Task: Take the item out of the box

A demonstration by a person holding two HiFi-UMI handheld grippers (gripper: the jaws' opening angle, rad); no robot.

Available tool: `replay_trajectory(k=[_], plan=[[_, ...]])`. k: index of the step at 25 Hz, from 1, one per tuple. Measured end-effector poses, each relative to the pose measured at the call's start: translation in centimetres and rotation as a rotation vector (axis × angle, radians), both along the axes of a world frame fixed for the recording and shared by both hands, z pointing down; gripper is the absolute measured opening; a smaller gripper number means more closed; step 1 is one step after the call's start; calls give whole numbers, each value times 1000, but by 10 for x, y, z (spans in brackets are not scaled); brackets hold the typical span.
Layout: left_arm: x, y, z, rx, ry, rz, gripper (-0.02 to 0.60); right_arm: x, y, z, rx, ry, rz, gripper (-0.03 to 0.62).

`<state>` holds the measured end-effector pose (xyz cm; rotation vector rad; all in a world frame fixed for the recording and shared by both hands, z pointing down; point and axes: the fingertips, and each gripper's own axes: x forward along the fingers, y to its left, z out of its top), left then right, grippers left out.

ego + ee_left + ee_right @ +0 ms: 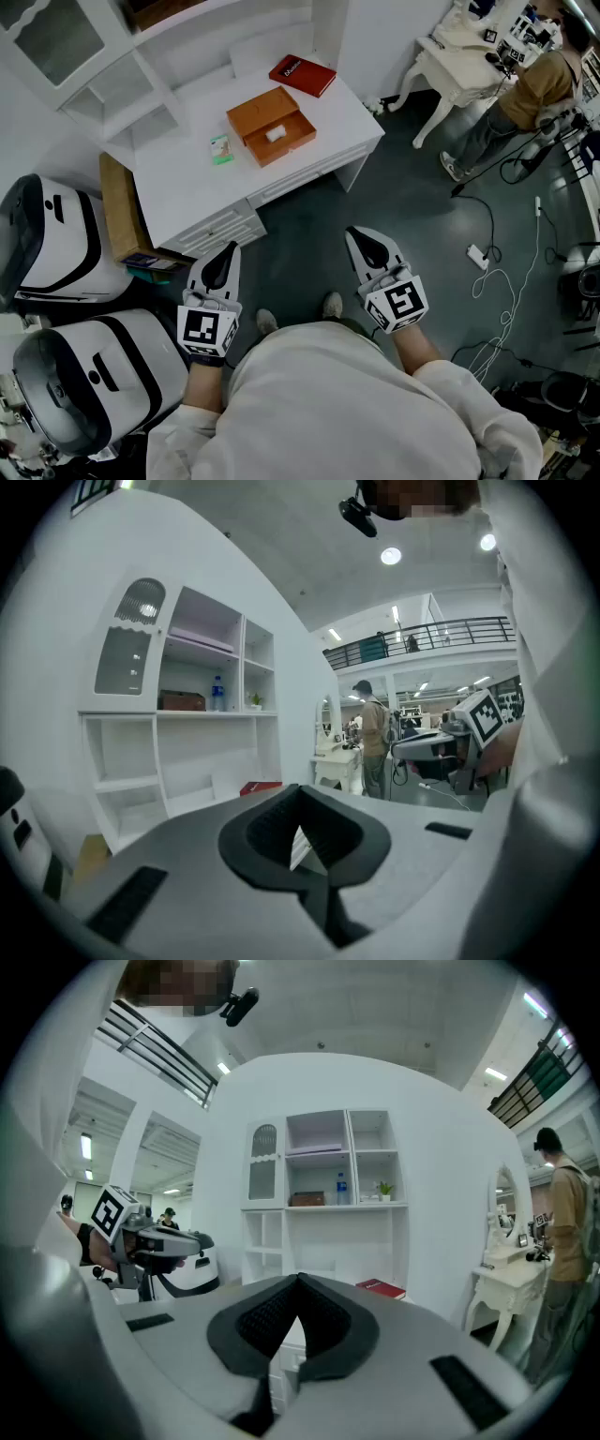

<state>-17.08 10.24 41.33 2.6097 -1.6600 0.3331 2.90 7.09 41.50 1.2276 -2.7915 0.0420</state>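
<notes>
An orange box (pixel 272 127) lies open on the white desk (pixel 187 187), with a small white item (pixel 275 134) inside it. My left gripper (pixel 225 251) and right gripper (pixel 361 234) hover over the floor in front of the desk, well short of the box. Both point toward it. In the left gripper view the left gripper (pixel 302 803) has its jaws shut with nothing in them. The right gripper (pixel 298 1297) looks the same in its own view, shut and empty. The box itself is hidden behind the jaws in both gripper views.
A red book (pixel 302 75) and a small green packet (pixel 221 148) flank the box. A cardboard sheet (pixel 120 208) leans at the desk's left, beside two white machines (pixel 56 239). Cables and a power strip (pixel 477 255) lie on the floor. A person (pixel 544 84) stands at a far table.
</notes>
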Motion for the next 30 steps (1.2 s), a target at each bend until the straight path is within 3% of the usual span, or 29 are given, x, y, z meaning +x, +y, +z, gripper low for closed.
replay_trajectory(k=[10, 23, 27, 30], plan=[[-1, 10, 0, -3, -6, -12, 9, -2, 8, 1, -8, -16, -16, 21], [15, 12, 12, -30, -26, 34, 14, 13, 13, 9, -35, -29, -8, 23], [19, 8, 10, -28, -52, 35, 188, 22, 16, 11, -41, -27, -3, 23], [22, 4, 10, -20, -89, 20, 262, 30, 17, 14, -45, -31, 4, 23]])
